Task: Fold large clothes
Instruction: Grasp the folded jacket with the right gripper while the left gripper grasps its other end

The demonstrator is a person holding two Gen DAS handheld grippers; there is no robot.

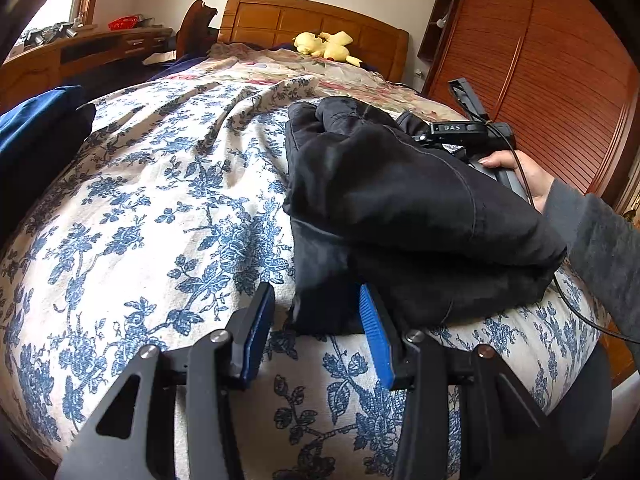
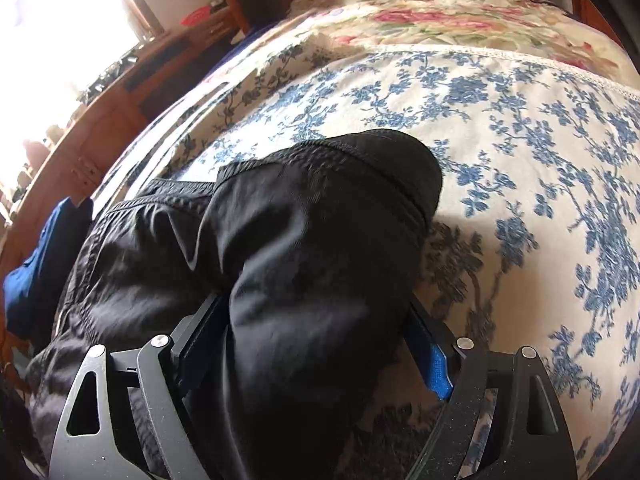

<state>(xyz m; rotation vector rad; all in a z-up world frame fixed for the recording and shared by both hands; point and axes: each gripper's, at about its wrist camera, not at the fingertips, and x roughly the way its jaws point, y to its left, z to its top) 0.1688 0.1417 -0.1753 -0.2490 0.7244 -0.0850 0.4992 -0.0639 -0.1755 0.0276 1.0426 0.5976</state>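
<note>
Black fabric fills much of both views: the dark trousers (image 1: 400,216) lie bundled and partly folded on the blue-and-white floral bedspread (image 1: 160,208), toward the right side of the bed as we see it from the left wrist. Our left claw (image 1: 316,312) hovers at the near corner of the bundle, its blue pads (image 1: 376,336) standing apart, one on each side of that corner; we cannot tell whether either pad touches the cloth, and nothing is pinched. Our right claw (image 2: 320,344) is spread wide with a thick fold of the trousers (image 2: 304,240) lying between its fingers (image 2: 436,364); the cloth hides the pads' inner faces, and they do not look pressed on it. In the left wrist view our right hand (image 1: 520,176) holds the right tool's handle beyond the bundle. A yellow plush toy (image 1: 326,46) sits by the wooden headboard (image 1: 280,20), well apart from the trousers.
</note>
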